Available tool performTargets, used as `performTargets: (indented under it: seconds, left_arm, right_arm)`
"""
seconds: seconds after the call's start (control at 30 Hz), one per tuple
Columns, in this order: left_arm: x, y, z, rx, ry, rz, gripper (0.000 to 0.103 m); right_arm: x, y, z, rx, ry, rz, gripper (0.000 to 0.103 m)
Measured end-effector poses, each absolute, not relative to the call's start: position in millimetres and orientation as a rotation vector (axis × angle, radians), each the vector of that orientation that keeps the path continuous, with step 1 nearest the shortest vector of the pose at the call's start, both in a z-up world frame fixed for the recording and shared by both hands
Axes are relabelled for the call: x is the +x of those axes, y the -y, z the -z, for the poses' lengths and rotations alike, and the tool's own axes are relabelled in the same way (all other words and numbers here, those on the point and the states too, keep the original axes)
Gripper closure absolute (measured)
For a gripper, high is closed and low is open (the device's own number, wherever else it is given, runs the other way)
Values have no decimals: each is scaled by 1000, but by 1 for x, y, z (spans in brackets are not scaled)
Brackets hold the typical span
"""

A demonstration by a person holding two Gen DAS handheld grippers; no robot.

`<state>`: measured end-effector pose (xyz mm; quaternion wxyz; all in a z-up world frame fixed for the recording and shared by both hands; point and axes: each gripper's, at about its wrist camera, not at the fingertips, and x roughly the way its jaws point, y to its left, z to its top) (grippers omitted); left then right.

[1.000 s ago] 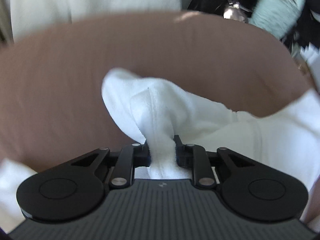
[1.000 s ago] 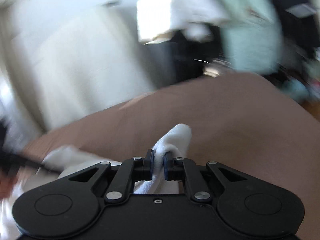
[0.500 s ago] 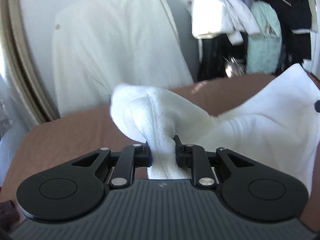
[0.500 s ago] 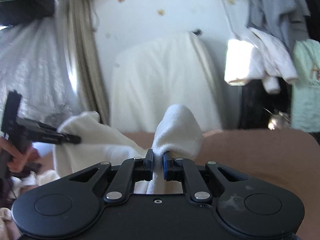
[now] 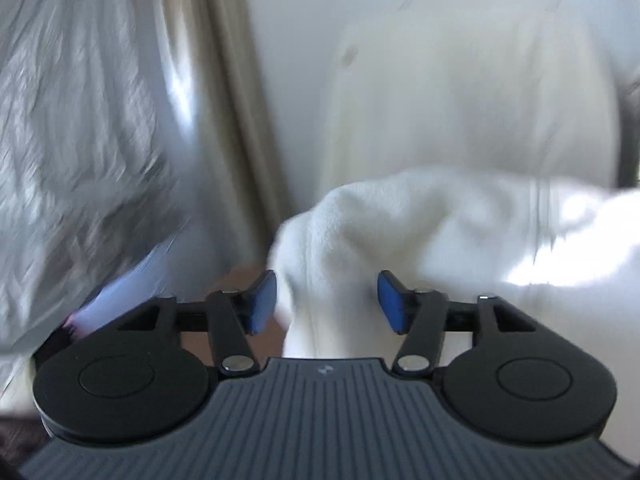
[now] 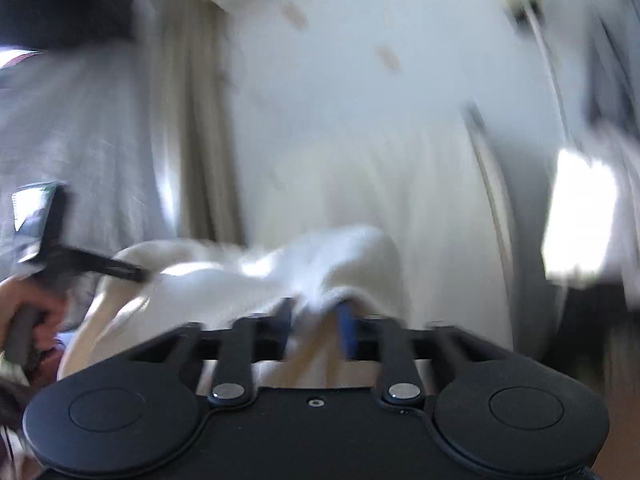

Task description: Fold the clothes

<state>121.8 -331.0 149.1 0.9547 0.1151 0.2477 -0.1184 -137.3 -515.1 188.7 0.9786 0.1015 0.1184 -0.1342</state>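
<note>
A white fleece garment hangs lifted in front of me, blurred by motion. In the left wrist view my left gripper has its jaws opening. Its blue pads stand apart, with a fold of the garment loose between them and not pinched. In the right wrist view my right gripper is also opening, its jaws apart around a bunched edge of the garment. That view is heavily smeared. The left gripper shows at its left edge, held by a hand.
A beige curtain and a crinkled silver sheet hang on the left. Against the wall ahead stands a tall thing under a white cover. A sliver of the brown surface shows below. A bright patch lies at the right.
Both grippers swung up from the brown surface with the garment, toward the wall and curtain. Both were shut on the white cloth; now both sets of jaws have parted.
</note>
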Motion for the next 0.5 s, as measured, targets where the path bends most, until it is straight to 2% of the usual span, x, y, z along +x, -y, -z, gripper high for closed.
performTargets:
  seconds: [0.07, 0.17, 0.27, 0.37, 0.5]
  left_arm:
    - [108, 308, -111, 247, -554, 272, 47]
    - [59, 272, -44, 271, -656, 344, 47]
    - [10, 228, 16, 173, -775, 377, 47]
    - [-23, 183, 48, -9, -809, 300, 47]
    - [-43, 150, 70, -233, -859, 288, 47]
  right_arm:
    - [-149, 502, -162, 209, -297, 253, 53]
    - [-188, 480, -111, 159, -395, 184, 44]
    - [-239, 469, -54, 162, -506, 158, 44]
    - [-270, 483, -18, 348, -582, 202, 44]
    - [-268, 508, -22, 652, -596, 141, 44]
